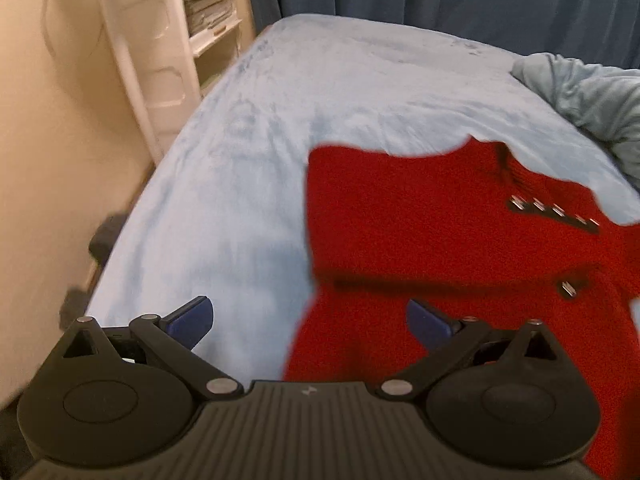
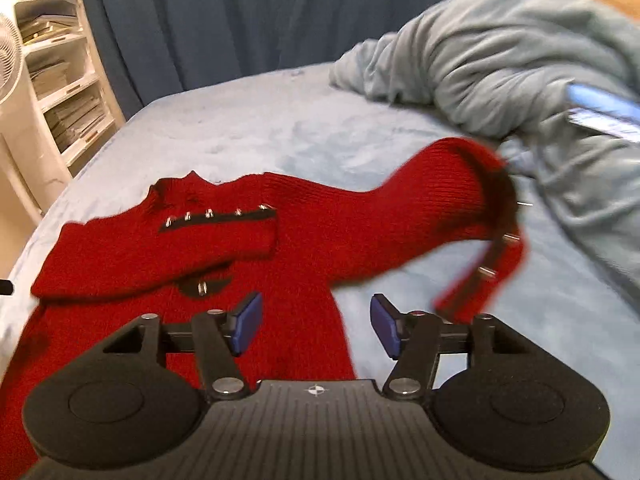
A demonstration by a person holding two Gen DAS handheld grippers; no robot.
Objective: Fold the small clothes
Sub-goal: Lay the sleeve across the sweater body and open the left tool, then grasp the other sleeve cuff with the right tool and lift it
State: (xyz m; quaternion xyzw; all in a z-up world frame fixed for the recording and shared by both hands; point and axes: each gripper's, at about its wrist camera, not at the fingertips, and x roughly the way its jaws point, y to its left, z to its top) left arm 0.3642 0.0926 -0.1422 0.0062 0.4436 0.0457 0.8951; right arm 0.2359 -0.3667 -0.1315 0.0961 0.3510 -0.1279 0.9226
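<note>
Red sweater (image 2: 224,264) (one sleeve folded)

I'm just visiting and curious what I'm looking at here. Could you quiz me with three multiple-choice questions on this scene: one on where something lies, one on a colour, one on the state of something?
1. Where does the red sweater lie?
A. on the light blue bed cover
B. on the white shelf unit
C. on the floor

2. What colour are the pads on the gripper fingers?
A. green
B. blue
C. yellow

3. How is the sweater's sleeve on the left of the right wrist view?
A. stretched straight out to the side
C. tucked out of sight
B. folded across the chest

Answers:
1. A, the sweater is spread on the bed cover in both views.
2. B, both the left gripper and the right gripper show blue pads.
3. B, that sleeve lies over the body, while the other sleeve is blurred and off to the right.
</note>
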